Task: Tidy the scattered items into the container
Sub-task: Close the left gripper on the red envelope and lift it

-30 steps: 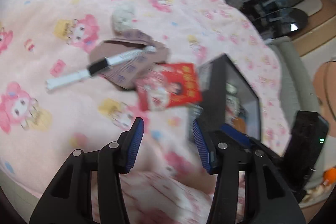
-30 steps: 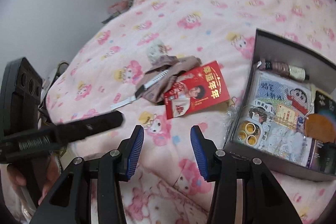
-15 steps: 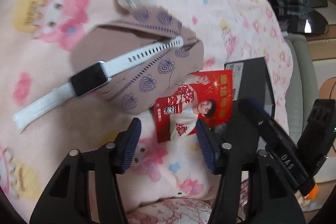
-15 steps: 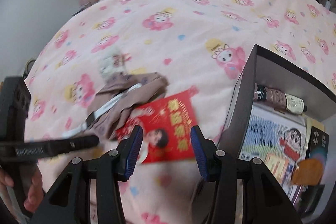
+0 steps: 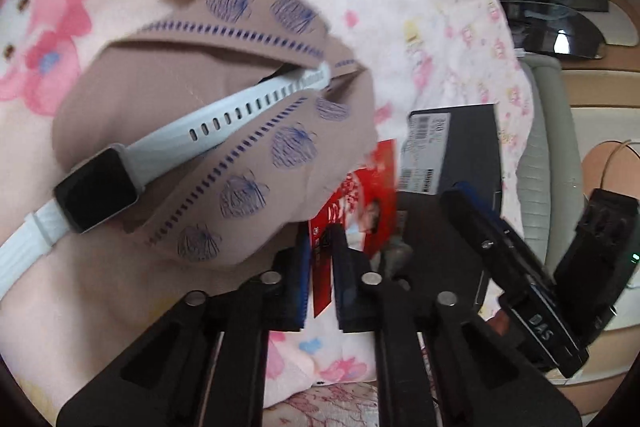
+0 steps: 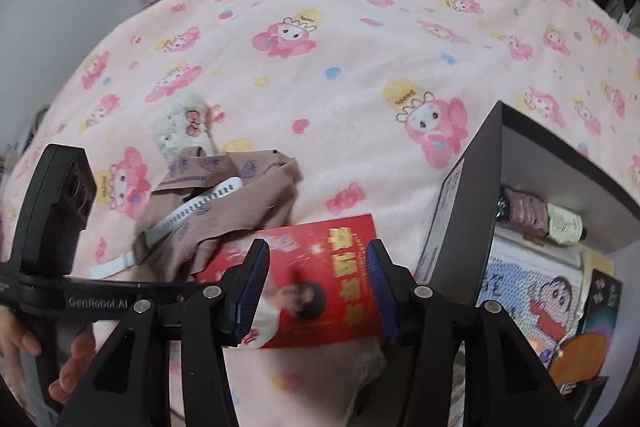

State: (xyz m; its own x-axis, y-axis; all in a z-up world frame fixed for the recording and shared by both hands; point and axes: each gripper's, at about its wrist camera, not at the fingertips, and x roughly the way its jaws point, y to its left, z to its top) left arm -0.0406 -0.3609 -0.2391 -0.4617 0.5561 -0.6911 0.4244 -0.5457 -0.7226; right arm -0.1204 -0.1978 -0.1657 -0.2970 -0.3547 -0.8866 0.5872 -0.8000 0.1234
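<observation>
With the left claw (image 5: pixel 320 267) just closed on the near edge of the red card (image 6: pixel 320 279), which lies on the bed (image 6: pixel 360 47) just beside the box (image 6: pixel 460 211), its far corner under the brown cloth (image 5: pixel 208 155), lift should be slow. Judgement: thin card may slip, so draw it clear of the cloth, watch (image 5: pixel 96 191) resting on top, before swinging to the box. Right claw (image 6: pixel 318 291) hangs wide over the card, holding nothing; keep it clear or steady the box.
</observation>
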